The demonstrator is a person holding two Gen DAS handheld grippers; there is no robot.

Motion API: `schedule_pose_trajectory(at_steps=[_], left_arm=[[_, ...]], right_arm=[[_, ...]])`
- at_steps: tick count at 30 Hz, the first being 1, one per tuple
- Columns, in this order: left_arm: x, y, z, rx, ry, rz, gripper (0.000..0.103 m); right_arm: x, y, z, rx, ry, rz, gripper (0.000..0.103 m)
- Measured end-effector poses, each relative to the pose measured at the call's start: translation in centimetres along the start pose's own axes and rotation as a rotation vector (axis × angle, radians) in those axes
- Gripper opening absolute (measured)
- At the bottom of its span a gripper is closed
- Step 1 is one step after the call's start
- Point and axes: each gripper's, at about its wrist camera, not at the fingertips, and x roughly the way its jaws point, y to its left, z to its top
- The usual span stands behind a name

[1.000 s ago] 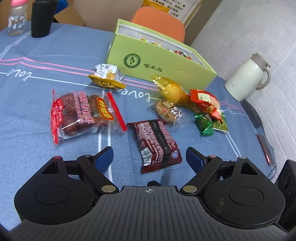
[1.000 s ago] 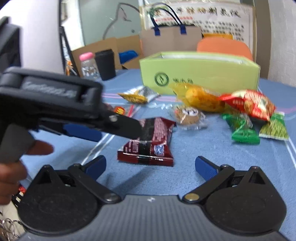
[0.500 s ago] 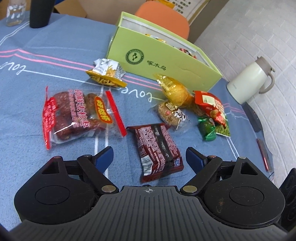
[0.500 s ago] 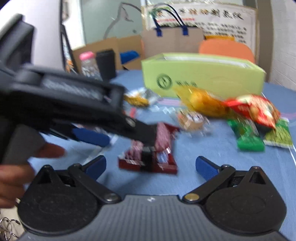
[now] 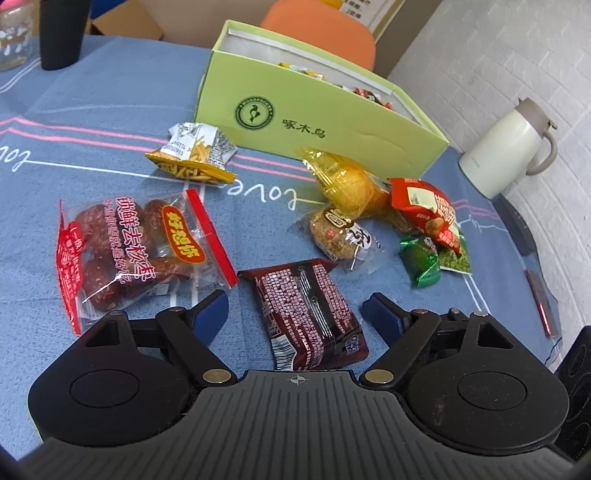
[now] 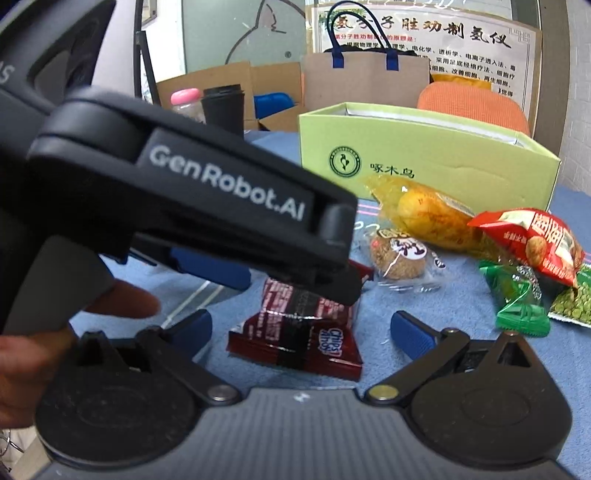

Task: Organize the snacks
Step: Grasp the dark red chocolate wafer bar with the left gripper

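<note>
A dark red cookie packet lies flat on the blue tablecloth. My left gripper is open, its blue fingertips on either side of the packet, low over it. In the right wrist view the left gripper's black body hangs over the same packet. My right gripper is open and empty, just in front of it. The open green box holds some snacks at the back. A bag of red dates lies left.
A fries packet, a yellow bun, a round cake, a red packet and green packets lie before the box. A white kettle stands right; a black cup and bottle far left.
My left gripper has moved forward and lower, so its fingers now straddle the dark red packet. In the right view the left gripper's body has come closer over the packet.
</note>
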Motion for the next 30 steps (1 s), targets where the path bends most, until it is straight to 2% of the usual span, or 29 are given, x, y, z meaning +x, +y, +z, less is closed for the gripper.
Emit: schedule_pose_trajectory(at_steps=[4, 6, 9, 13, 22, 24, 30], left_arm=[[0.0, -0.1, -0.1, 0.006, -0.002, -0.002, 0.070], [0.0, -0.2, -0.1, 0.005, 0.000, -0.001, 0.070], [-0.3, -0.2, 0.0, 0.000, -0.001, -0.019, 0.070], [-0.8, 0.0, -0.3, -0.003, -0.002, -0.026, 0.069], [-1.3, -0.1, -0.6, -0.007, -0.001, -0.049, 0.065], [-1.2, -0.2, -0.6, -0.007, 0.003, -0.051, 0.060], [-1.1, -0.2, -0.7, 0.005, 0.015, -0.057, 0.053]], right_arm=[[0.1, 0.3, 0.0, -0.005, 0.005, -0.009, 0.102], [-0.4, 0.5, 0.3, -0.015, -0.019, -0.028, 0.102], [-1.2, 1.6, 0.6, -0.104, -0.043, -0.075, 0.102], [-0.8, 1.5, 0.7, -0.088, -0.016, -0.056, 0.102], [-1.1, 2.0, 0.6, -0.075, -0.018, -0.064, 0.101], [-0.8, 2.1, 0.5, -0.069, -0.008, -0.038, 0.101], [-1.3, 1.4, 0.5, -0.070, -0.013, -0.054, 0.101]])
